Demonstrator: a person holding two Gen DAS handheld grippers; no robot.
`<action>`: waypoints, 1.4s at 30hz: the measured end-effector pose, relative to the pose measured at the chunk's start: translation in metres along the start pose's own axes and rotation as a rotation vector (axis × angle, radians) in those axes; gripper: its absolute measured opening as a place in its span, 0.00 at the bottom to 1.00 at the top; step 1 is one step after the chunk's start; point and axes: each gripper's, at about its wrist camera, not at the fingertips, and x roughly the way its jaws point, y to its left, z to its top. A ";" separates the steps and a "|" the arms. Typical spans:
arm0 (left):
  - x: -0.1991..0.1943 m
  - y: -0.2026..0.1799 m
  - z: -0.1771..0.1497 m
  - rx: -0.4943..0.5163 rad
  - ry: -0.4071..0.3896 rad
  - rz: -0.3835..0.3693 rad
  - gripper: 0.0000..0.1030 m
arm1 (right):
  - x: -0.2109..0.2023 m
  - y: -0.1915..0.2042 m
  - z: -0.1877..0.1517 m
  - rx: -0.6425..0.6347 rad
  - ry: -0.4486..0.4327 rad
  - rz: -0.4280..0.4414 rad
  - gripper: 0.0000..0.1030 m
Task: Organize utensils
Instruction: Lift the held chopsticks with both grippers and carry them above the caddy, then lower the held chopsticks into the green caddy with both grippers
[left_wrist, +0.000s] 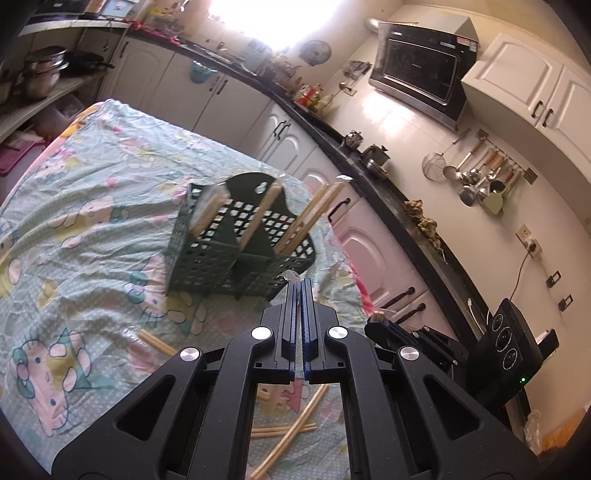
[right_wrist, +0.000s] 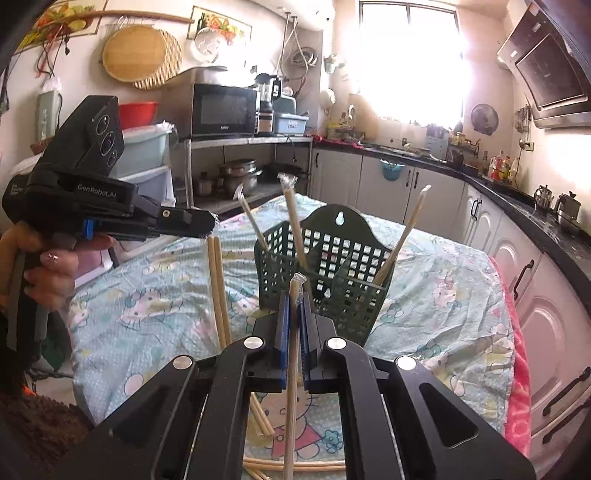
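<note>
On the worktop's cartoon-print cloth (left_wrist: 92, 192), toward the far edge that faces the kitchen cabinets, stands a dark green perforated caddy (left_wrist: 236, 243) with inner dividers and a tall arched back. Wrapped chopstick pairs (right_wrist: 295, 221) lean in its compartments, their tops tilted outward: three show from the right wrist view, one of them slanting off toward the right corner of the caddy. More loose chopsticks (left_wrist: 291, 432) lie crossed on the cloth at the near edge, below both tools, and another piece lies on the cloth to the left of them.

The left tongs (left_wrist: 298, 286) are closed, the blue pads pressed together; a scrap of clear wrapper curls up at their tips. From the right wrist view the same tool appears at the left, raised above the left edge of the worktop, a person's hand (right_wrist: 48, 269) around its grip, and a wrapped pair (right_wrist: 218, 288) hangs straight down from its tip, its lower end hidden behind the right tool.

The right tongs (right_wrist: 294, 295) are closed on a single wrapped stick (right_wrist: 291, 387), which runs lengthwise between the pads, its twisted wrapper end poking out just past the tips. These tongs sit just in front of the caddy's near wall.
</note>
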 end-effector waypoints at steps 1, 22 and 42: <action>0.000 -0.003 0.001 0.006 0.000 -0.003 0.00 | -0.002 -0.001 0.001 0.004 -0.007 -0.004 0.05; 0.004 -0.070 0.040 0.145 -0.047 -0.072 0.00 | -0.037 -0.036 0.036 0.101 -0.186 -0.073 0.05; 0.000 -0.092 0.101 0.217 -0.162 -0.028 0.00 | -0.021 -0.062 0.118 0.079 -0.338 -0.084 0.05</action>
